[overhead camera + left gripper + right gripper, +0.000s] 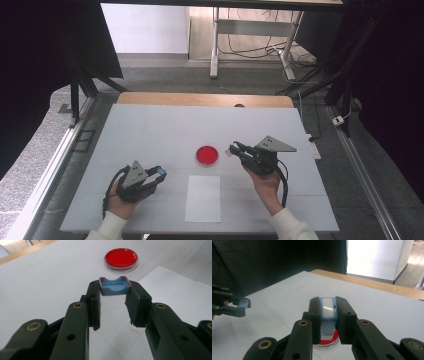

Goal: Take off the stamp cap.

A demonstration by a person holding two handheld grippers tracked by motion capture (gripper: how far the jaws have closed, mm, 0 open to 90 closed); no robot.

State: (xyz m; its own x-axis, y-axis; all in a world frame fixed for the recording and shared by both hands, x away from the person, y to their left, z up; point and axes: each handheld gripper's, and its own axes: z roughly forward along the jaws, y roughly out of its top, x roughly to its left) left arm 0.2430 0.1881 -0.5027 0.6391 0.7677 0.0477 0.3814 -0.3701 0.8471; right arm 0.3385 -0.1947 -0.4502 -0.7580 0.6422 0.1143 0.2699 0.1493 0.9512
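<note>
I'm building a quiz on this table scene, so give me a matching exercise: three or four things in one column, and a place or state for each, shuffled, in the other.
Things:
1. red dish
2. white sheet
3. blue tray
4. blue-and-white block

Places:
A. clamped in the right tool
B. lying flat near the person's edge of the table
C. clamped in the left tool
D. standing mid-table between the two tools

Pairs: 1-D, 2-B, 3-C, 4-A

We find no readable lettering, label, brand, number or sign anywhere around the red dish (206,155): not on it, the white sheet (203,198) beside it, or the table (150,130).
</note>
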